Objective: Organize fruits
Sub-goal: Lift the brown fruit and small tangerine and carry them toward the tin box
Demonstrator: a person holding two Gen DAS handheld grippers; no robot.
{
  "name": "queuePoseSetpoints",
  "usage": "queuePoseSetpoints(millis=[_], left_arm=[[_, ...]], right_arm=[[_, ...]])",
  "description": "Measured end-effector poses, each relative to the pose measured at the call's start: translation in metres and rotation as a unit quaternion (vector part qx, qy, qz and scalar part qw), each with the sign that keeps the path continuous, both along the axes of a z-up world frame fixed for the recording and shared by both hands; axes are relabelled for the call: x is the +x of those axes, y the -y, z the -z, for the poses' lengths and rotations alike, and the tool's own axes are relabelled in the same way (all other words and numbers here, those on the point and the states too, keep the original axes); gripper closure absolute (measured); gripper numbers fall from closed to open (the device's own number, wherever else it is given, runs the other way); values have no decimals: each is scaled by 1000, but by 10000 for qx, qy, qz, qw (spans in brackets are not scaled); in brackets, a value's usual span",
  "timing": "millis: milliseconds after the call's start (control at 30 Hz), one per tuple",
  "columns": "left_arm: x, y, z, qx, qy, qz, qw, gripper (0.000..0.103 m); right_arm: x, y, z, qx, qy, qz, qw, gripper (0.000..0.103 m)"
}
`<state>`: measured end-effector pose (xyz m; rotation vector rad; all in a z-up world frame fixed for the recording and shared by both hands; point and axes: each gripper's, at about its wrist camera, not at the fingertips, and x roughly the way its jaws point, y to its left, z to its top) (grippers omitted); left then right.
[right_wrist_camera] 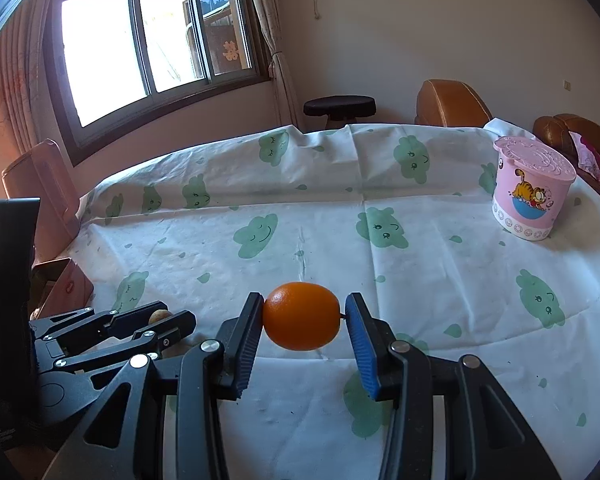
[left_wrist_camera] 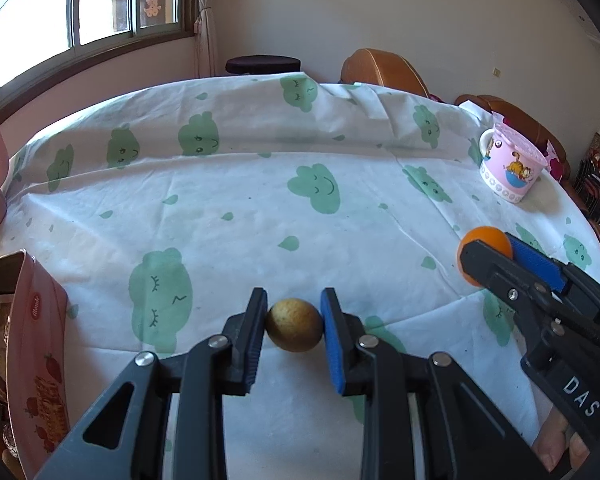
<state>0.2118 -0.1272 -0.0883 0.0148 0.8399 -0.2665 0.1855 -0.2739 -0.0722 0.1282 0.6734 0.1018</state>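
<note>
Left wrist: left gripper (left_wrist_camera: 294, 326) fingers clamp rough round fruit (left_wrist_camera: 295, 325); right gripper (right_wrist_camera: 304, 316) fingers grip glossy orange (right_wrist_camera: 302, 316)

I'm working in a lived-in home, likely a dining or sitting room. The table (right_wrist_camera: 420, 280) wears a white cloth printed with green clouds, tan leather chairs (right_wrist_camera: 448, 102) stand behind it, curtains (right_wrist_camera: 276, 40) hang beside a sliding window (right_wrist_camera: 148, 40), and a pink cartoon-cat mug (right_wrist_camera: 530, 196) sits out.
</note>
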Motion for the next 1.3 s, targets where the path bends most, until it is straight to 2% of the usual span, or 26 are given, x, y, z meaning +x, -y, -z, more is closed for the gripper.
queuePoseSetpoints(millis=[200, 1300], left_arm=[[-11, -10, -11, -118, 368, -151, 9991, 74], [-37, -18, -30, -141, 1217, -414, 9916, 74]], right_arm=[[-8, -4, -7, -61, 271, -66, 9996, 58], [-39, -14, -24, -373, 1128, -80, 9929, 58]])
